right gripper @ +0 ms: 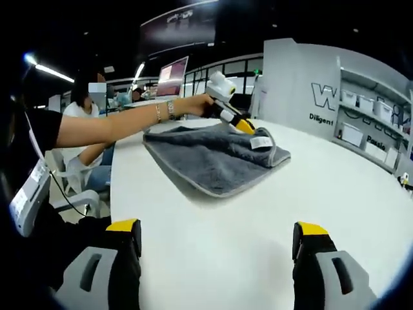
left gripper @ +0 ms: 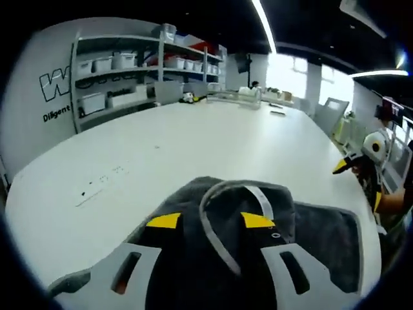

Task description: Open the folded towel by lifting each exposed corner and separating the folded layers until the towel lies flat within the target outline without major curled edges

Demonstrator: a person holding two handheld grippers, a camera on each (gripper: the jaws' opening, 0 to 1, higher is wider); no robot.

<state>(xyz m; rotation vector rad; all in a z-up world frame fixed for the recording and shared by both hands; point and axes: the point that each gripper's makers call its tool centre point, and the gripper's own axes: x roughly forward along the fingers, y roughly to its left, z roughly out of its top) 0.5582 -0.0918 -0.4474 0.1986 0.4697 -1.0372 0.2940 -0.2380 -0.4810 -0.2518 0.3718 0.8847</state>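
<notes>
- The dark grey terry towel with its pale grey bound edge (right gripper: 216, 160) lies folded on the wide white table (right gripper: 258, 245), toward the side where the person sits; I see its layers stacked, the top layer humped up at the far corner.
- A white care label (right gripper: 261, 142) stands up from that raised corner.
- In the left gripper view my left gripper (left gripper: 210, 221) is down on the towel (left gripper: 322, 239), its yellow-tipped jaws on either side of a raised fold whose pale hem loops between them. I read it as clamped on that fold of towel.
- From the right gripper view I see the same gripper (right gripper: 244, 126) at the towel's far corner, held by the person's outstretched hand (right gripper: 201, 103) with a bracelet at the wrist.
- My right gripper (right gripper: 216, 237) hangs over bare table, well apart from the towel, jaws spread wide with nothing between them.
- Grey shelving with white storage bins (left gripper: 122, 71) lines the far wall.
</notes>
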